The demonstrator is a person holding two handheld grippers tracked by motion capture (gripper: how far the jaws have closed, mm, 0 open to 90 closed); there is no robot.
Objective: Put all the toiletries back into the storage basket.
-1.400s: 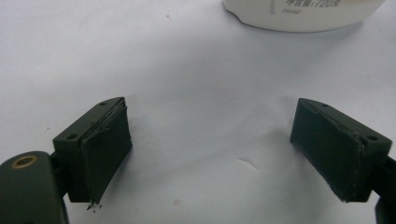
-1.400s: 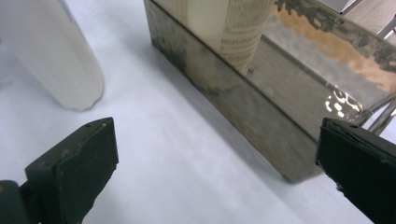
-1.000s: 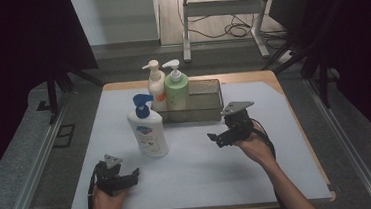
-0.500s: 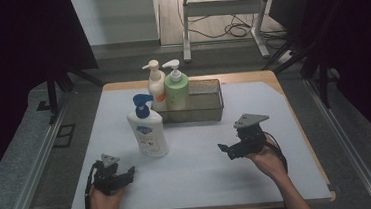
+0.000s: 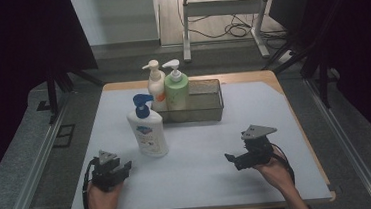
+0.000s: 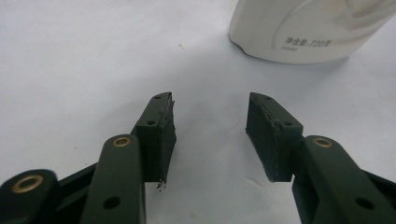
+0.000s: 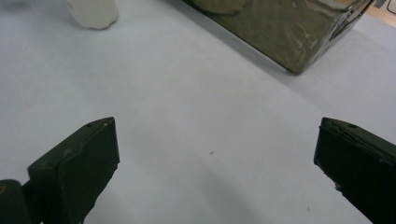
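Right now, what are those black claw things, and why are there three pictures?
A person sits at a table holding a pinching tool in each hand: the left tool and the right tool. One picture looks down from above. The other two come from little cameras riding on each tool, looking along its black jaws. A white pump bottle stands on the table. Behind it, two more bottles stand in a mesh basket. Neither tool holds anything; the left one's jaws have just been closing on nothing.

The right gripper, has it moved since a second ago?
Yes. In the high view the right gripper has come back from beside the wire basket toward the table's near edge, jaws open and empty.
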